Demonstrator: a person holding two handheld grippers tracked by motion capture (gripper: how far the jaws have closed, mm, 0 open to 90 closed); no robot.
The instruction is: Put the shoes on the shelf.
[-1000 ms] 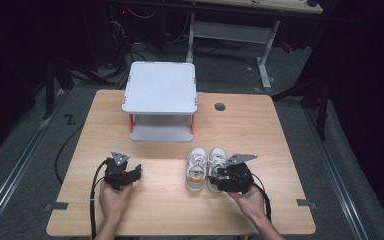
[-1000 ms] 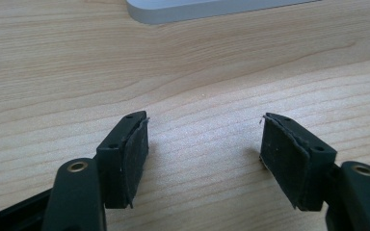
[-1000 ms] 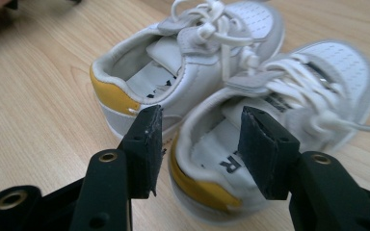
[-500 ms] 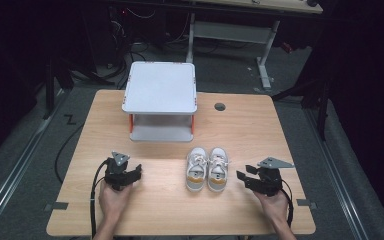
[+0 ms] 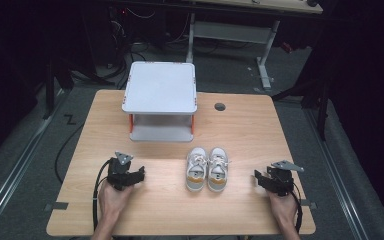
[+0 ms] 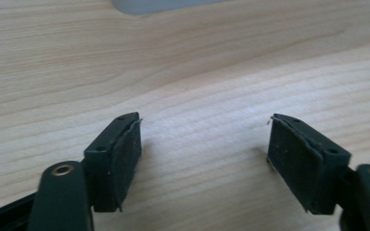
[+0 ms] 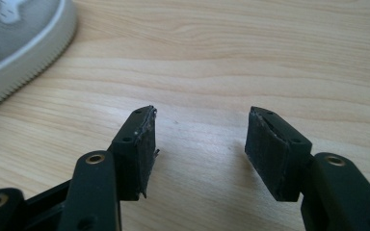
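The left tool [image 5: 139,175] rests on the light wooden desk [image 5: 240,125], its jaws just opening, wide apart over bare wood. Behind it stands a white two-tier plastic rack with orange posts [image 5: 160,100], its lower shelf shadowed. At centre, a pair of small grey-and-white sneakers [image 5: 208,169] sits side by side, long axes running near to far, toes toward the rack. The right tool [image 5: 258,178], near the right edge, has jaws just opening, nothing between; its view cuts off one sneaker's sole.

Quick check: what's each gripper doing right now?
Left gripper: open, empty, jaws just widened.
Right gripper: open, empty, jaws just widened, apart from the shoes.
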